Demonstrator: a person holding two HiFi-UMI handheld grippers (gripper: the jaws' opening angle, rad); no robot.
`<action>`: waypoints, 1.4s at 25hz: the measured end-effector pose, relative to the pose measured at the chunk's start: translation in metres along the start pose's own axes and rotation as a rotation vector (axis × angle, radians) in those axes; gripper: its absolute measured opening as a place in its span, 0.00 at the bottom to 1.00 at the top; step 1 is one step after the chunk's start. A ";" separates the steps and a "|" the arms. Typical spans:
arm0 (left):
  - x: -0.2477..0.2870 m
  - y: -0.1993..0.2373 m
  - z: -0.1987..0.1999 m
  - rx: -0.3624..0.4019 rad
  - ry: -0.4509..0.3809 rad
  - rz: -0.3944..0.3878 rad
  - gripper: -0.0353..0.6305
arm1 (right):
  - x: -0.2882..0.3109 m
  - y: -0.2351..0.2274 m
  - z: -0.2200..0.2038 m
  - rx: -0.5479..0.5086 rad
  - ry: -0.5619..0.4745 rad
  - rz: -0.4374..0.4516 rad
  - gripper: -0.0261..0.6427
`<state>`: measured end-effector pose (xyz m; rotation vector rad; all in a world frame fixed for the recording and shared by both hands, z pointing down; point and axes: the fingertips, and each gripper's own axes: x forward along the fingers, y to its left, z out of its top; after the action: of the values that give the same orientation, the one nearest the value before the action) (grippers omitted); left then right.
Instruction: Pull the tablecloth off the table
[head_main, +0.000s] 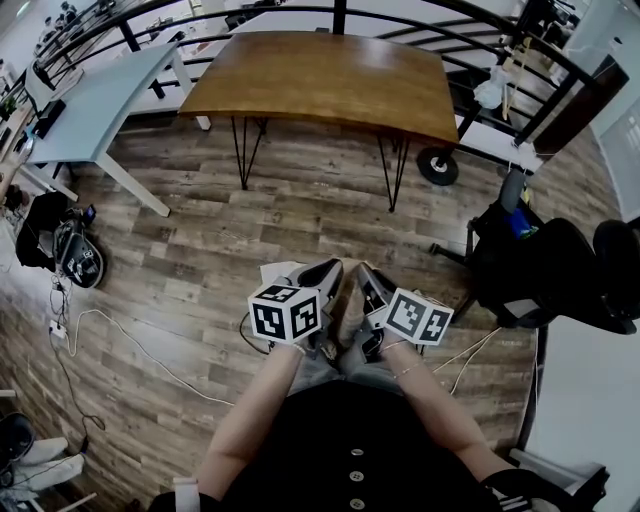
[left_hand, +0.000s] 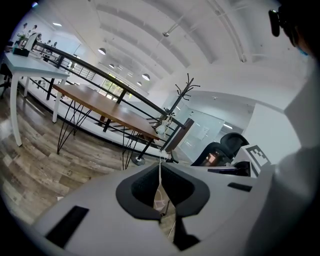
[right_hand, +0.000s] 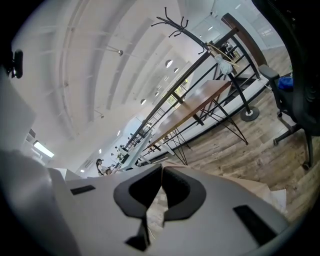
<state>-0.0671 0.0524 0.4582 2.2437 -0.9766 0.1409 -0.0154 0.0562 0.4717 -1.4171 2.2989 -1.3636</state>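
Head view shows the brown wooden table w/ black hairpin legs (head_main: 320, 75) bare at top centre. The beige fabric tablecloth (head_main: 350, 315) is already off it, bunched low in the frame centre, close to the person's body and well apart from the table, over the grey-brown plank floor (head_main: 300, 200).

Left gripper (head_main: 322, 280) and right gripper (head_main: 372, 290) sit side by side w/ the cloth between and under them. Left gripper view: jaws pressed together, a fold of patterned beige cloth (left_hand: 161, 200) showing in the gap behind the tips, so it looks pinched on the fabric. Right gripper view: jaws likewise closed tight, cloth spreading out lower right (right_hand: 250, 187), a pale corner at its edge. Judged as a grip on the cloth too.

Handling, as a guess: thin, light, floppy. It drapes and folds, no stiffness, not fragile, prob. a bit slippery on smooth wood. Best taken at an edge or corner w/ a firm pinch, both grippers spread apart along one hem so it doesn't slide out or drag on the floor. Hanging slack could catch underfoot.

Containers: none that matter to the task. Only a white bag-like bundle (head_main: 490, 88) hung on the black railing (head_main: 420, 22) at upper right; contents can't be told
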 end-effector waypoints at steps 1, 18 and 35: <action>0.000 0.000 0.000 0.000 0.001 0.001 0.09 | 0.000 -0.001 0.001 0.000 -0.002 0.000 0.08; -0.001 -0.003 -0.012 0.000 0.020 0.008 0.09 | -0.005 -0.003 0.000 -0.010 -0.004 0.000 0.08; -0.002 -0.004 -0.012 0.002 0.023 0.003 0.09 | -0.005 -0.001 -0.003 -0.022 0.003 0.001 0.08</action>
<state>-0.0643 0.0631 0.4647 2.2377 -0.9682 0.1694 -0.0137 0.0615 0.4721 -1.4208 2.3229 -1.3453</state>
